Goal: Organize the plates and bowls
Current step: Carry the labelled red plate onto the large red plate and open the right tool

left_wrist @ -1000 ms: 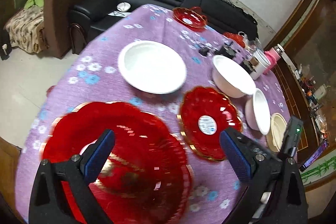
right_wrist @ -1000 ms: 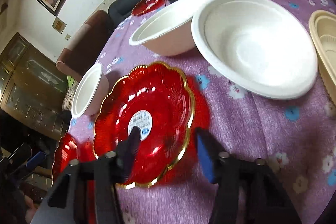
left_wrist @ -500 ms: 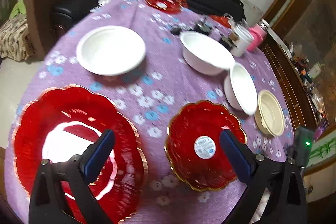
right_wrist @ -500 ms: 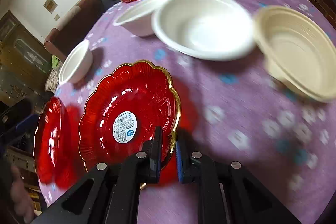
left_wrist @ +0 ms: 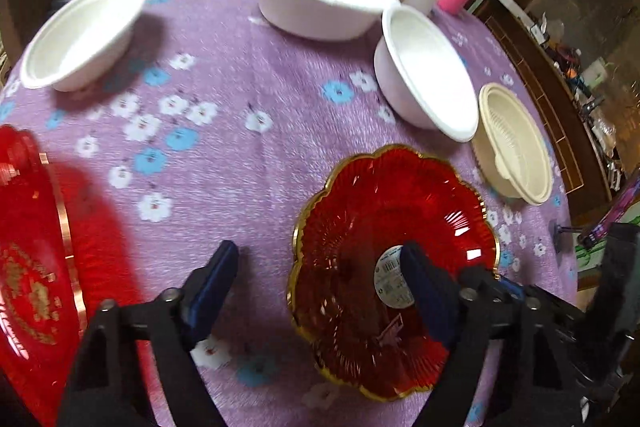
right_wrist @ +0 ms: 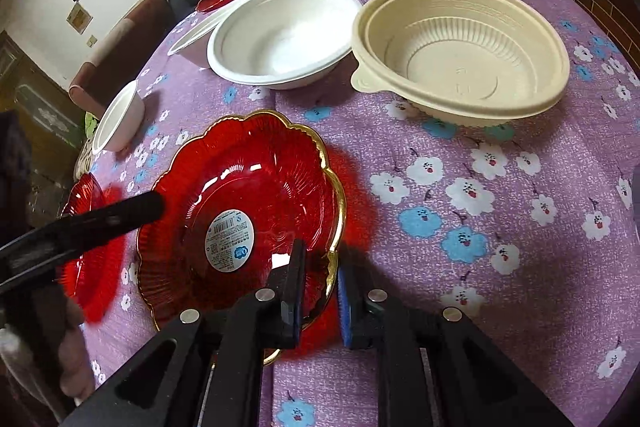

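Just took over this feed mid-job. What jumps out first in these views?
The red scalloped plate with a gold rim and a barcode sticker, low in the middle of the purple floral tablecloth; the right tongs straddle its near rim, nearly closed. Behind it sit a beige ribbed bowl and a white bowl, while the left tongs hang open above.

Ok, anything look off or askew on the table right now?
Only the red plate: its near edge looks raised off the cloth with the right gripper clamped on the rim. Nothing spilled or broken; the bowls sit upright.
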Action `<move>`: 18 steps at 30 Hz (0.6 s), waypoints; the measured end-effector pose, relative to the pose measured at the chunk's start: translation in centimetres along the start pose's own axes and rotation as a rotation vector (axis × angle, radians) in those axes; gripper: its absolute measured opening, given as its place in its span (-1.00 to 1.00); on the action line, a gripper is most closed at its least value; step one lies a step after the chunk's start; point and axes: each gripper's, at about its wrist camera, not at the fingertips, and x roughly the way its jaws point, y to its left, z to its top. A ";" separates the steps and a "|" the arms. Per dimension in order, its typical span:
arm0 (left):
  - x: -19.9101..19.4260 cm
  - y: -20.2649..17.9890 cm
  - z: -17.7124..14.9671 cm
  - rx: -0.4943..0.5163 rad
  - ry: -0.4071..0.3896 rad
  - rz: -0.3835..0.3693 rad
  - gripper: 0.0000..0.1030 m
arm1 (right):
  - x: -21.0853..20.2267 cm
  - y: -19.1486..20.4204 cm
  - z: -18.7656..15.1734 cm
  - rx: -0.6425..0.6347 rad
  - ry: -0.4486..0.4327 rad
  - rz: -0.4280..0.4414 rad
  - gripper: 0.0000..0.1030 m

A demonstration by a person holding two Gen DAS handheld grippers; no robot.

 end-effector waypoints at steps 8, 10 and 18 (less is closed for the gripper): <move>0.5 -1.9 -0.5 0.094 -0.019 0.097 -0.35 | -0.1 0.1 -0.3 -0.008 -0.020 -0.001 -0.72; 0.1 -1.5 -0.8 0.077 -0.021 0.084 -0.41 | -0.6 0.2 -0.5 -0.012 -0.040 -0.015 -0.72; -7.1 0.3 -2.6 0.023 -0.184 0.060 -0.41 | -5.0 4.1 0.0 -0.094 -0.157 -0.007 -0.74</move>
